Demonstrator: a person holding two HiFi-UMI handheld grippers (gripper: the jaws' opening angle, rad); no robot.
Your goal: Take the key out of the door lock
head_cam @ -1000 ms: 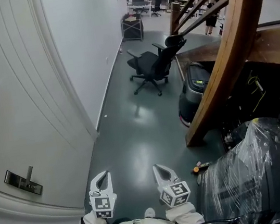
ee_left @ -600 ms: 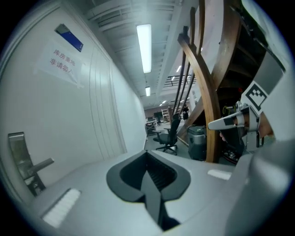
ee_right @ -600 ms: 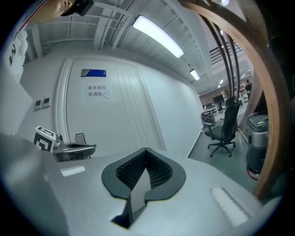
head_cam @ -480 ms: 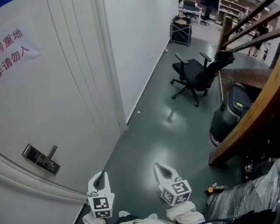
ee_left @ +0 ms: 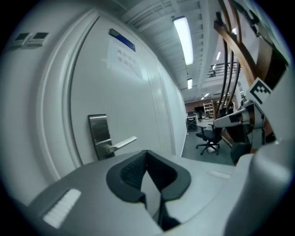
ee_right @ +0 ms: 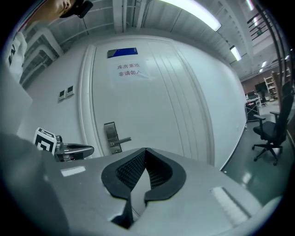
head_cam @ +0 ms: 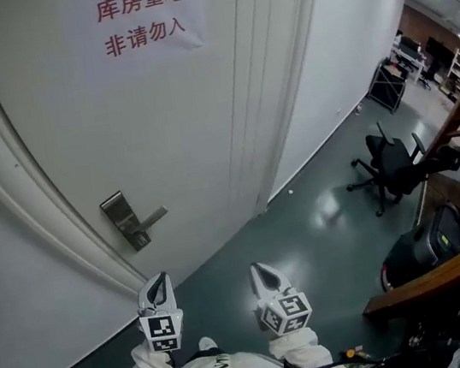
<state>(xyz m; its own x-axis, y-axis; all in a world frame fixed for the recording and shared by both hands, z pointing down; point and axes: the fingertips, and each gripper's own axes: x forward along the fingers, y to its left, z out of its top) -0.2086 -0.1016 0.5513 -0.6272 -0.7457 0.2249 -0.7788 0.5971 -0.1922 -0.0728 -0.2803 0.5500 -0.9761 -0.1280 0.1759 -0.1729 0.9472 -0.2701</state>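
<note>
Door (head_cam: 58,137) now fills view, lock (head_cam: 123,222) nearer centre than before; left hand-held gripper (head_cam: 162,279) and right hand-held gripper (head_cam: 257,268) both closed, empty.

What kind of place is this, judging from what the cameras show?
Probably a corridor in an office or storage building: a white door bearing a paper notice and a metal lever handle, a black office chair on the smooth grey floor, and a wooden stair rail.
</note>
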